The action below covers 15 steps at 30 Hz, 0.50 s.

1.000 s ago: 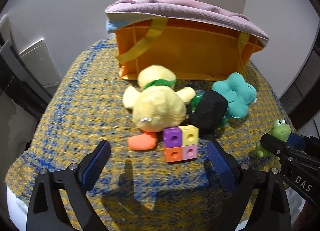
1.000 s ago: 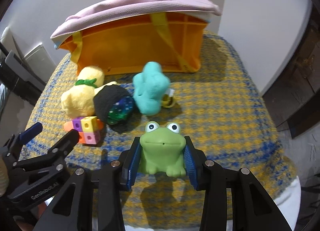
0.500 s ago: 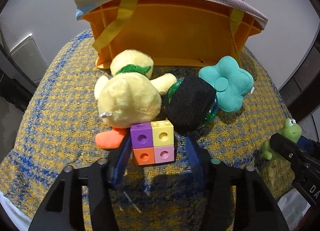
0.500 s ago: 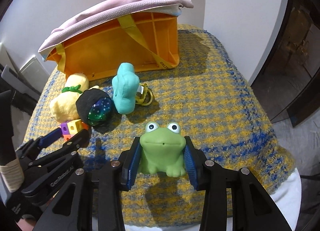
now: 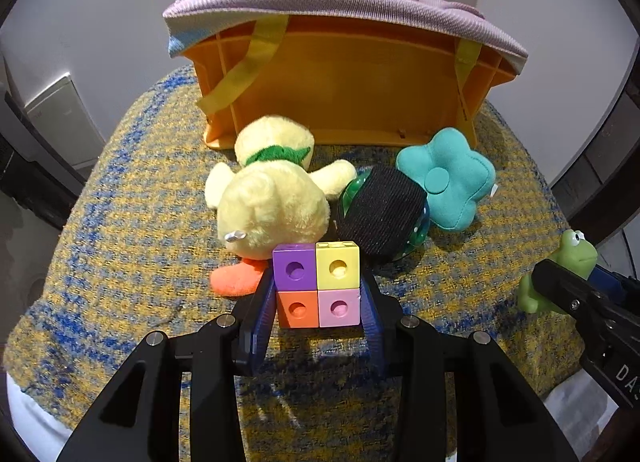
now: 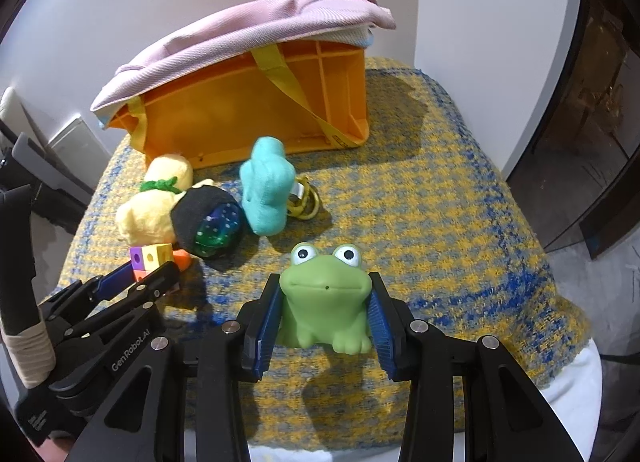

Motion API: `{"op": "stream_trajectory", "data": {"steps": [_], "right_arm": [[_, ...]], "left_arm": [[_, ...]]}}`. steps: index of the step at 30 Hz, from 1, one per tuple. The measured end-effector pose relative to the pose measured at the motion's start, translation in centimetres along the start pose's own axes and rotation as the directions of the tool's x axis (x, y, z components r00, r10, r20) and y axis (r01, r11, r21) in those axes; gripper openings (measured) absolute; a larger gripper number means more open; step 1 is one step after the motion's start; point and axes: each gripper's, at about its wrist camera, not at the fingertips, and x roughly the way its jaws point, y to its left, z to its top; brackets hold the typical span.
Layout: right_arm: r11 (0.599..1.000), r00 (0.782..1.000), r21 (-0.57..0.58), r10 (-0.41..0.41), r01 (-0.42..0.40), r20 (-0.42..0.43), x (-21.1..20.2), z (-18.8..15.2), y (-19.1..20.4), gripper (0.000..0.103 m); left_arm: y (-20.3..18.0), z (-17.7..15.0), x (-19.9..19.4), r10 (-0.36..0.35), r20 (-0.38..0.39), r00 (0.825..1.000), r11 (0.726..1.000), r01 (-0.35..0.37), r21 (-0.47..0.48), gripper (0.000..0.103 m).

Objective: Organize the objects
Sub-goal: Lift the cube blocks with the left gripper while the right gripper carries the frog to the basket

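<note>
your left gripper (image 5: 319, 304) pinches the block of four coloured cubes (image 5: 317, 285), its blue pads pressed on the lower pair, near the front edge of the yellow-and-blue woven cloth (image 5: 120, 222). your right gripper (image 6: 324, 322) clamps the green frog toy (image 6: 323, 298) by its sides, toward the cloth's front right. behind the cubes lie the yellow plush duck (image 5: 272, 198), a dark-covered ball (image 5: 380, 214) and a teal plush flower (image 5: 444, 182), before the orange bin (image 5: 344, 82) at the back edge.
</note>
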Motion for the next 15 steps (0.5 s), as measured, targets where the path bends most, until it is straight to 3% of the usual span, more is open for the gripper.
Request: {"op": "stream_trajectory", "data": {"steps": [15], "right_arm": [[0.998,0.995,-0.052,0.029,-0.024,0.091,-3.9,2.7,1.0,0.041]], "left_arm": [[1.3,4.0,-5.8,0.001,0.125,0.992,1.000,-0.003,0.013,0.039]]}}
